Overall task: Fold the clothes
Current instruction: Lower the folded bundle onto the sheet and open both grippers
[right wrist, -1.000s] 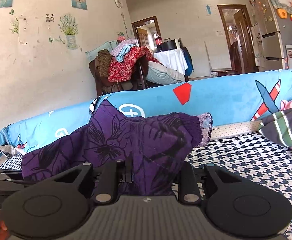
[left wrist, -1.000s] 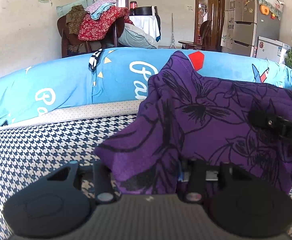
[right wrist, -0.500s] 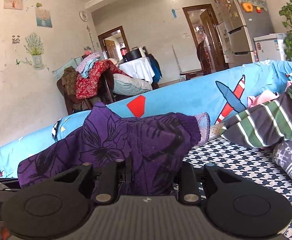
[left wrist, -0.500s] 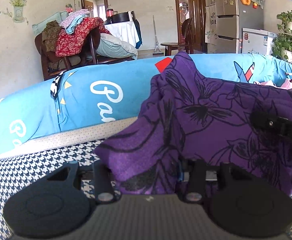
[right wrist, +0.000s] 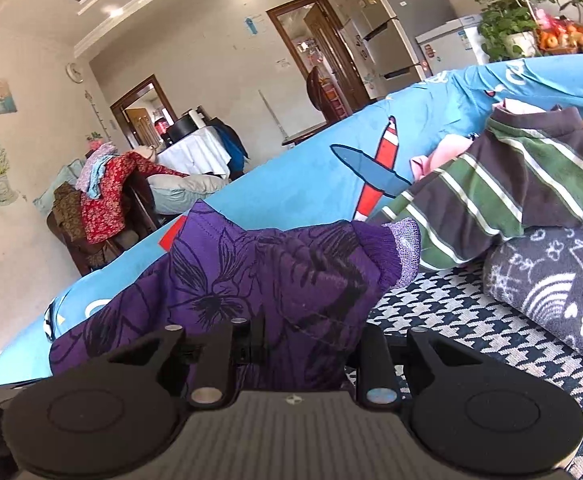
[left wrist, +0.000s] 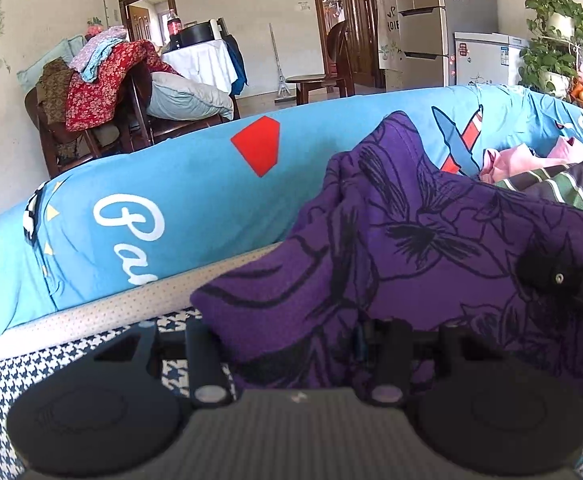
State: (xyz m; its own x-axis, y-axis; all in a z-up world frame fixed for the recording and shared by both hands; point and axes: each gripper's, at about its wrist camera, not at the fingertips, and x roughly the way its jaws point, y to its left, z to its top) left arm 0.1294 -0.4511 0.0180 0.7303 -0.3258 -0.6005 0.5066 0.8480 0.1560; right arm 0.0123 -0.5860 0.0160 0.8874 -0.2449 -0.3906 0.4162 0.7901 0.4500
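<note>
Left tool (left wrist: 297,344) pinches a bunched fold of the purple flowered garment (left wrist: 411,240), which rises toward 12 o'clock and drapes to 3 o'clock, where the other tool's black body pokes out of the cloth. Right tool (right wrist: 297,344) likewise pinches the same garment (right wrist: 251,280), its lilac cuff (right wrist: 405,248) hanging out at 1 o'clock. The garment is held up between both tools above the houndstooth bed cover (right wrist: 471,320).

Behind it runs a blue bolster (left wrist: 171,200) with white script starting "Pa" at 9 o'clock in the left view. A striped green top (right wrist: 491,200) lies on a grey patterned bundle (right wrist: 551,288) at 2 o'clock in the right view.

Compared with a second ago, both views have swung rightward: the striped top looms larger, and the fridge (left wrist: 423,12) and potted plant (left wrist: 555,36) sit nearer centre. Both grips look unchanged.
</note>
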